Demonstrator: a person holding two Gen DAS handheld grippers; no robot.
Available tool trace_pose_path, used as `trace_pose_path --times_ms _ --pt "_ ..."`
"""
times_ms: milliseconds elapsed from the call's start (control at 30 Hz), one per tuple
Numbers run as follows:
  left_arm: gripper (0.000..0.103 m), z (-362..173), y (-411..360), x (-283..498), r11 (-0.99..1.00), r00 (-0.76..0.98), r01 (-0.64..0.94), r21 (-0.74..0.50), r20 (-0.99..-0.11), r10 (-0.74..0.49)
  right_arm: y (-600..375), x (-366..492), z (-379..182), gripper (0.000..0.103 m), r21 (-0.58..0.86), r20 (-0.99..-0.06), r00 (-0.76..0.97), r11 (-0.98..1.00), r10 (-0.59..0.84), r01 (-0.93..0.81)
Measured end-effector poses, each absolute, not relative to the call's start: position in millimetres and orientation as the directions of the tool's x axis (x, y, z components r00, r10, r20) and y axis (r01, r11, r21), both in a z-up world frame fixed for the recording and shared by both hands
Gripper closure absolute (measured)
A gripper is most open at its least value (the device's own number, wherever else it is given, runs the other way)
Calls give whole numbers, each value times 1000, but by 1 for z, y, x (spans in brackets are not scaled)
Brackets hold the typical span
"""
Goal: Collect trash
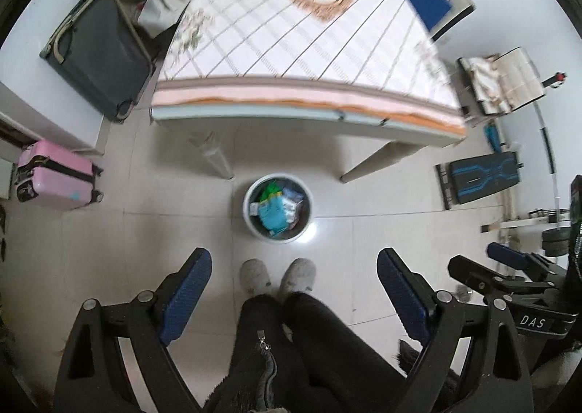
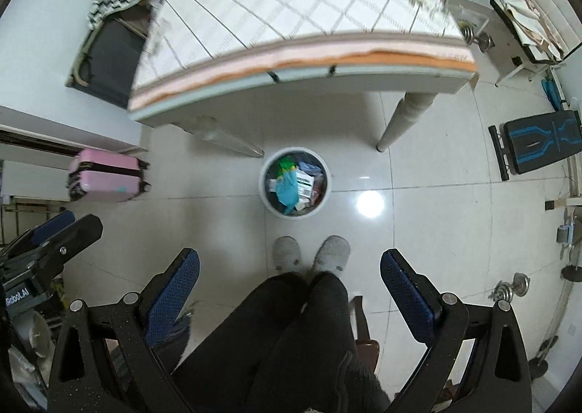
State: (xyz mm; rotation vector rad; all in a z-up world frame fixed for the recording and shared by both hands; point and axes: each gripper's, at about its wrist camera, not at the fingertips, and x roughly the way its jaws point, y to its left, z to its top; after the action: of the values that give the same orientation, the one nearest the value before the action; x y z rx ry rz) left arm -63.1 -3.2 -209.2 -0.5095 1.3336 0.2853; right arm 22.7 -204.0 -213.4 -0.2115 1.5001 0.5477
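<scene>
floor (image 2: pixel 418 173): glossy pale tiles, lamp glare beside the bin
bin (image 2: pixel 267 200): smooth white plastic, crumpled wrappers inside
tablecloth (image 1: pixel 291 45): printed cloth, matt, above the bin
slippers (image 2: pixel 287 253): fuzzy grey fabric
gripper pads (image 1: pixel 189 289): blue, dimpled rubbery texture

The crumpled packets and teal and green wrappers in the round white waste bin (image 1: pixel 278 208) are too small and blurred to identify, its far rim sits near the blurred edge of the patterned-cloth table (image 2: pixel 302 60), whose far end is cut off.
</scene>
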Motion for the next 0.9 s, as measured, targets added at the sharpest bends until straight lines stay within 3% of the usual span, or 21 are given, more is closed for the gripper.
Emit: trace_pose_path --times_ms 400,600,667,900 --pt "10 -137 -6 -83 844 365 -424 -328 -915 -172 -227 -3 -112 2 316 -936 -20 815 351 -485" --pt "10 -113 -14 -89 837 408 -396 -378 -889 -208 -227 -14 -93 0 371 -913 -44 781 406 -502" --pt "1 -108 -16 -91 836 415 -395 -380 -886 -207 -226 -16 -89 0 378 -909 -45 776 414 -506" --pt "1 -102 -22 -95 831 429 -387 -400 -876 -222 -228 -20 -80 0 396 -901 -55 765 430 -508"
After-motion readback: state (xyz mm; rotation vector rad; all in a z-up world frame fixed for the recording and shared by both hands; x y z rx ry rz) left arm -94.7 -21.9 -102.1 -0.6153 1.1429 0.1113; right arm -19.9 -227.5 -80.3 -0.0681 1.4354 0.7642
